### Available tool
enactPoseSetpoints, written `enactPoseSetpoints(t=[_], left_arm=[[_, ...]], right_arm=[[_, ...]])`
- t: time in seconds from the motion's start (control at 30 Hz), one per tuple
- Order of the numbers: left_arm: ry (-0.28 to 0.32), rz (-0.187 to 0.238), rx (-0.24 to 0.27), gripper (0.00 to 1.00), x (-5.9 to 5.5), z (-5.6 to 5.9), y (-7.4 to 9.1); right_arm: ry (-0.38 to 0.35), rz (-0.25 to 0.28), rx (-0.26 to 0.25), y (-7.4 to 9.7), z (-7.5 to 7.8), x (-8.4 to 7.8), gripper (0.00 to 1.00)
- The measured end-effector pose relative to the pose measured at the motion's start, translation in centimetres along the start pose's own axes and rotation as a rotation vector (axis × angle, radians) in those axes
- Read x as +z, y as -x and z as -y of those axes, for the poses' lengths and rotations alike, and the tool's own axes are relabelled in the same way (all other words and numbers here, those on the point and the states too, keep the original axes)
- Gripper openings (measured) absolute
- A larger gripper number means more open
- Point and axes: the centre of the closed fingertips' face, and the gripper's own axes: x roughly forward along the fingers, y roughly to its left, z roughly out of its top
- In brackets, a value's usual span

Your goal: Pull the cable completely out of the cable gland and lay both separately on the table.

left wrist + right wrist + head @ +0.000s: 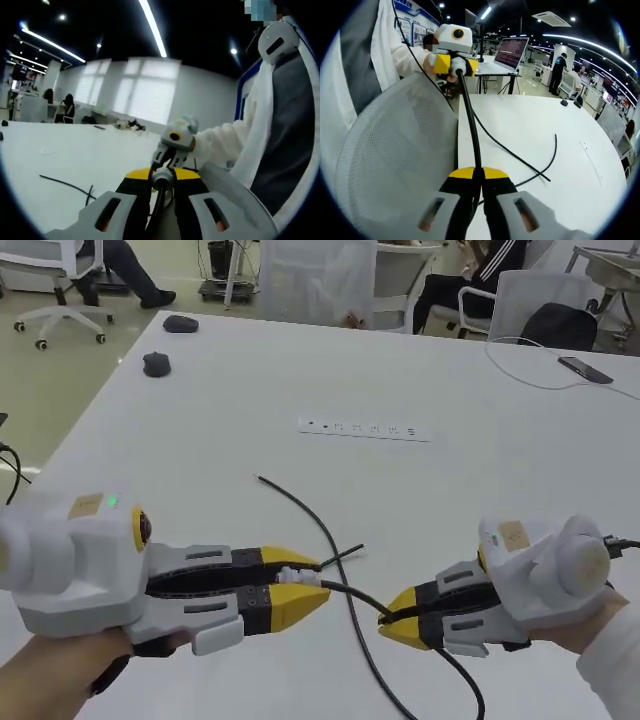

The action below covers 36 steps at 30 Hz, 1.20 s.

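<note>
A small white cable gland (296,577) sits between the yellow jaw tips of my left gripper (306,592), which is shut on it. A black cable (350,592) runs taut from the gland to my right gripper (388,618), which is shut on the cable a short way off. Both hover just above the white table (450,490). In the left gripper view the gland (162,177) faces the right gripper (175,142). Along the right gripper view the cable (470,125) stretches up to the gland (458,65) in the left gripper (453,59).
A long black cable length (318,525) curves across the table under the grippers, crossed by a short stub (342,554). A white power strip (364,428) lies mid-table. Two mice (156,364) and a phone (584,369) lie further back. Chairs and seated people line the far edge.
</note>
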Motion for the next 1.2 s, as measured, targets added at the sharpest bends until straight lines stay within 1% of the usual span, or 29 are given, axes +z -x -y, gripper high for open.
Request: enactPoseSetpoints(t=[0.1, 0.17, 0.23, 0.3, 0.37, 0.4, 0.47, 0.5, 0.6, 0.7, 0.73, 0.8, 0.87, 0.9, 0.97, 1.0, 1.1, 1.17, 1.2], left_arm=[[0.001, 0.012, 0.011, 0.16, 0.2, -0.2, 0.1], [0.008, 0.02, 0.02, 0.16, 0.3, -0.5, 0.2], [0.009, 0.017, 0.021, 0.16, 0.3, -0.5, 0.2], [0.01, 0.006, 0.02, 0.16, 0.0, -0.4, 0.1], [0.01, -0.003, 0.019, 0.16, -0.2, -0.4, 0.0], [0.011, -0.004, 0.018, 0.16, -0.3, -0.4, 0.0], [0.014, -0.006, 0.024, 0.16, -0.3, -0.5, 0.0], [0.019, -0.009, 0.032, 0.16, -0.4, -0.7, 0.1], [0.03, -0.01, 0.052, 0.16, -0.6, -1.2, 0.2], [0.026, -0.01, 0.049, 0.16, -0.6, -1.1, 0.2], [0.022, -0.01, 0.051, 0.16, -0.6, -1.1, 0.1], [0.012, -0.013, 0.055, 0.16, -0.5, -1.2, 0.2], [0.01, -0.017, 0.058, 0.16, -0.6, -1.1, 0.2], [0.013, -0.019, 0.057, 0.16, -0.7, -1.1, 0.2], [0.012, -0.02, 0.063, 0.16, -0.8, -1.1, 0.1], [0.016, -0.024, 0.054, 0.16, -0.9, -1.1, 0.0], [0.019, -0.034, 0.05, 0.16, -1.2, -1.1, -0.2], [0.03, -0.033, 0.061, 0.16, -1.2, -1.3, -0.1], [0.026, -0.032, 0.062, 0.16, -1.2, -1.3, -0.1]], right_arm=[[-0.012, 0.006, -0.015, 0.3, 0.3, 0.4, 0.02], [-0.02, 0.021, -0.012, 0.5, 0.1, 1.0, 0.03], [-0.012, 0.04, -0.013, 0.5, -0.2, 1.8, 0.08], [-0.004, 0.061, -0.027, 0.4, -0.2, 2.9, 0.16], [0.004, 0.111, -0.039, 0.5, -0.2, 4.6, 0.2], [0.004, 0.153, -0.032, 0.6, -0.4, 5.8, 0.19], [0.004, 0.215, -0.006, 0.8, -1.0, 7.8, 0.18], [0.017, 0.232, 0.001, 0.9, -1.3, 8.4, 0.18], [0.058, 0.26, 0.021, 0.9, -1.7, 10.1, 0.17], [0.1, 0.267, 0.041, 0.6, -1.8, 11.2, 0.13], [0.14, 0.248, 0.062, 0.4, -2.1, 11.2, 0.14], [0.171, 0.234, 0.056, 0.1, -2.1, 11.1, 0.1], [0.167, 0.234, 0.059, 0.1, -2.0, 11.0, 0.06], [0.176, 0.226, 0.045, 0.1, -1.6, 10.9, 0.03], [0.179, 0.219, 0.059, 0.3, -1.6, 10.8, 0.03], [0.187, 0.211, 0.066, 0.4, -1.7, 10.6, 0.03], [0.184, 0.208, 0.078, 0.3, -1.6, 10.3, 0.03], [0.174, 0.208, 0.081, 0.2, -1.4, 10.2, 0.03], [0.174, 0.208, 0.08, 0.2, -1.4, 10.2, 0.03]])
